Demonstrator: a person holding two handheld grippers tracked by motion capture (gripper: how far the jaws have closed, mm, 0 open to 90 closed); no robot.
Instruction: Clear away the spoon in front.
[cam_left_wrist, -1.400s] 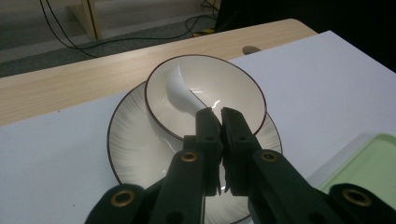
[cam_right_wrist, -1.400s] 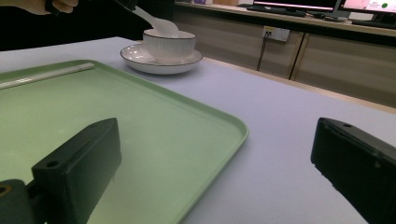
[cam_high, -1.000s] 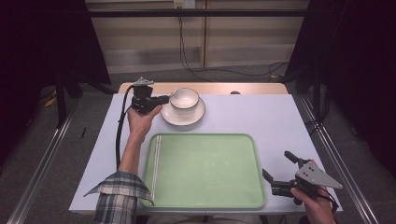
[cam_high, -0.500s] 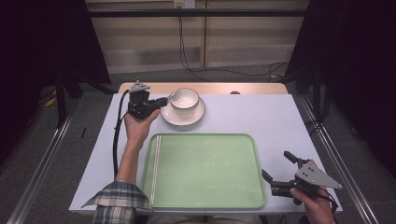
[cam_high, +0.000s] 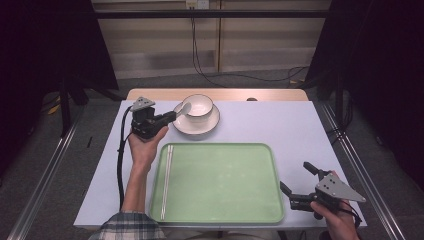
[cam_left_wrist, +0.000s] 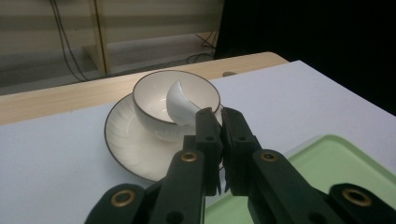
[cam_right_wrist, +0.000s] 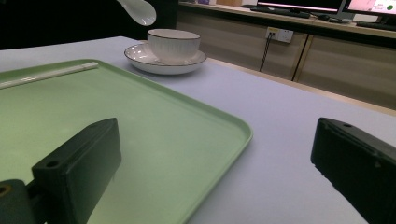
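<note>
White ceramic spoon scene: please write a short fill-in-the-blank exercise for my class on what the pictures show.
1. The left gripper is shut on the white ceramic ____.
2. The white brown-rimmed cup stands on a white ____.
3. The pair of white chopsticks lies along the left side of the pale green ____.
4. The right gripper has its fingers ____.

Missing words: spoon; saucer; tray; open
</note>
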